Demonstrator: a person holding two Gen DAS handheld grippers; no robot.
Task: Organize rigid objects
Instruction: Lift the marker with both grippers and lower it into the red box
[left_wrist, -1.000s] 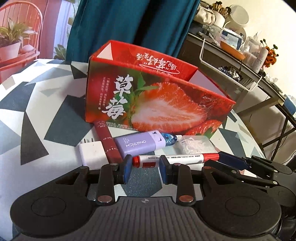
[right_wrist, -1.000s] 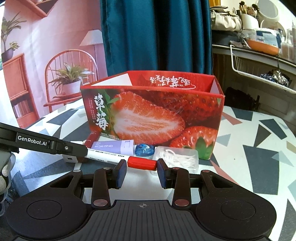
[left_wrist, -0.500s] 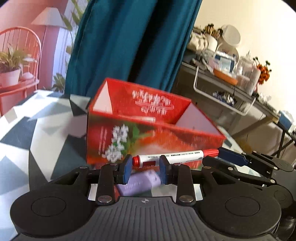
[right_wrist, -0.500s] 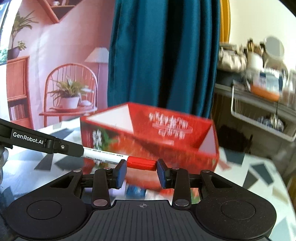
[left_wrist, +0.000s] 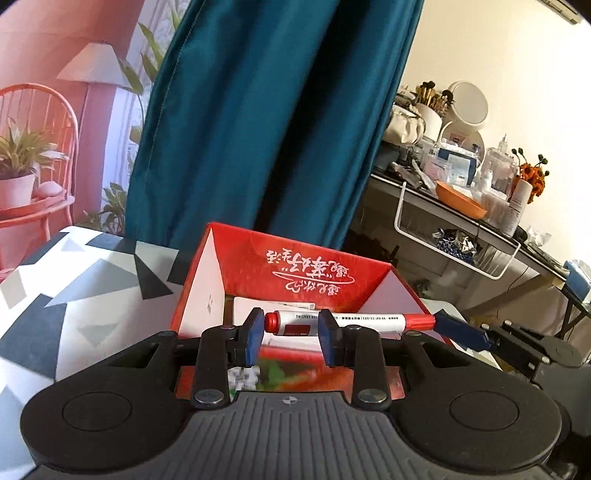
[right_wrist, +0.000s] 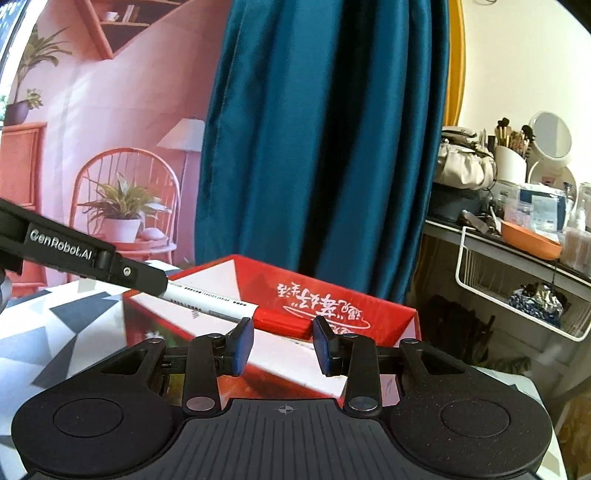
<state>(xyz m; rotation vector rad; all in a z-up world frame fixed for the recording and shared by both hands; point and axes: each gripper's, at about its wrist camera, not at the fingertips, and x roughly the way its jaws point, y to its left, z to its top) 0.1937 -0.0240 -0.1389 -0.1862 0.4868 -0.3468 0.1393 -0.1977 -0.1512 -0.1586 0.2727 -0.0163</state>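
One marker (left_wrist: 354, 322) gripped endwise between two tongs (left (left_wrist: 291, 336), right (right_wrist: 283, 346)) above one red box (left_wrist: 306, 273).

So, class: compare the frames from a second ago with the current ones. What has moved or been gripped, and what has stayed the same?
The marker, which lay low at table level in front of the strawberry box, has been lifted and now hangs over the box's open top. Unchanged: both tongs keep their hold, the left tongs at the marker's white body end, the right tongs at its red cap. The box has not moved on the table.
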